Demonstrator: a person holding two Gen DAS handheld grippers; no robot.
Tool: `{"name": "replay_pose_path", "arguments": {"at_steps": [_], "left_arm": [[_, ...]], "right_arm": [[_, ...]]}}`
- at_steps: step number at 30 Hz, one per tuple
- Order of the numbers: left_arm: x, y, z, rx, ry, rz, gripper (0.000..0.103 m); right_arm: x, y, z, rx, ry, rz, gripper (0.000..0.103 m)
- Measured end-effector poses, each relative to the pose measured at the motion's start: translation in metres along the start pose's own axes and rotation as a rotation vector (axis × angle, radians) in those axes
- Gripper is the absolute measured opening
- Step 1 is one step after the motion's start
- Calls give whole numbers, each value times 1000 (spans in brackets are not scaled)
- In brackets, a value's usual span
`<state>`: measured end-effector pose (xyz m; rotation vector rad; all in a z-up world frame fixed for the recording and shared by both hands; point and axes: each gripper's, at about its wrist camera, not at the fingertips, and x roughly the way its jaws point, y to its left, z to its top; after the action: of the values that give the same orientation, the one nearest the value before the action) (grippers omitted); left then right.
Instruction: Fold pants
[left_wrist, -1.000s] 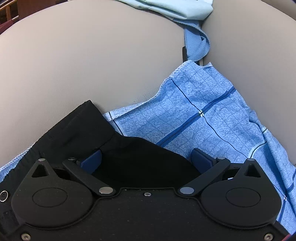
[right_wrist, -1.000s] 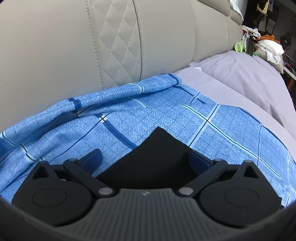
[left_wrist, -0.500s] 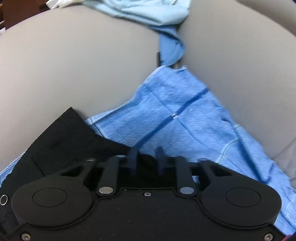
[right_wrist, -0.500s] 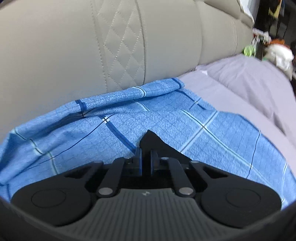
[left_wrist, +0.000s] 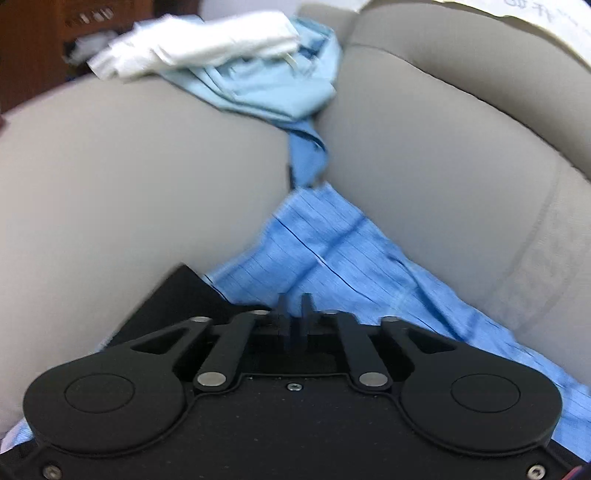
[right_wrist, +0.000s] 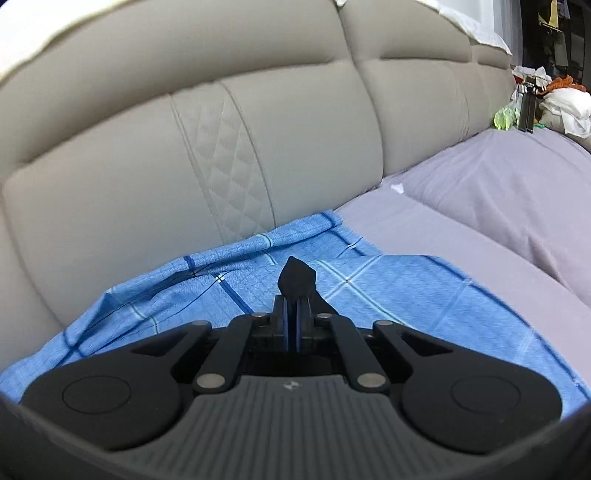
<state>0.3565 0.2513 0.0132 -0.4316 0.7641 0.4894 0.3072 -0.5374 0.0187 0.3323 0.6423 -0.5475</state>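
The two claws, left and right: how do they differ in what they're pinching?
Left claw: only a broad flat corner of the black pants shows to its left, none past its tips. Right claw: a small black point of pants pokes up past its tips. Left faces a sofa seam stuffed with pale clothes; right faces the sofa back. Both are shut on the pants, over the blue checked cloth.
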Motion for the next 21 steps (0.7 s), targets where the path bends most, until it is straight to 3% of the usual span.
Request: {"name": "replay_pose_path", "arguments": {"at_steps": [2, 5, 7, 13, 16, 17, 18, 19, 20, 21], "left_arm": [[0, 3, 0, 5, 32, -14, 59], [8, 2, 1, 14, 46, 9, 83], [18, 1, 1, 4, 62, 20, 88], [69, -4, -11, -50, 173, 94, 89], [89, -3, -23, -106, 216, 134, 82], [87, -6, -26, -103, 170, 166, 58], [85, -8, -28, -86, 140, 187, 47], [82, -10, -28, -72, 128, 163, 21], [78, -12, -27, -74, 124, 127, 7], [71, -12, -26, -84, 115, 127, 4]], "right_arm": [[-13, -10, -4, -11, -7, 7, 6], [-24, -20, -15, -42, -4, -5, 6], [-25, -26, -23, -54, 4, -12, 6], [-18, -48, -50, -33, 46, -16, 7], [-11, -54, -62, -32, 69, -24, 7], [-10, -55, -65, -35, 74, -25, 7], [-9, -55, -67, -39, 78, -27, 7], [-8, -55, -69, -43, 81, -29, 7], [-7, -55, -70, -46, 80, -30, 7], [-8, -55, -71, -47, 75, -30, 7]]}}
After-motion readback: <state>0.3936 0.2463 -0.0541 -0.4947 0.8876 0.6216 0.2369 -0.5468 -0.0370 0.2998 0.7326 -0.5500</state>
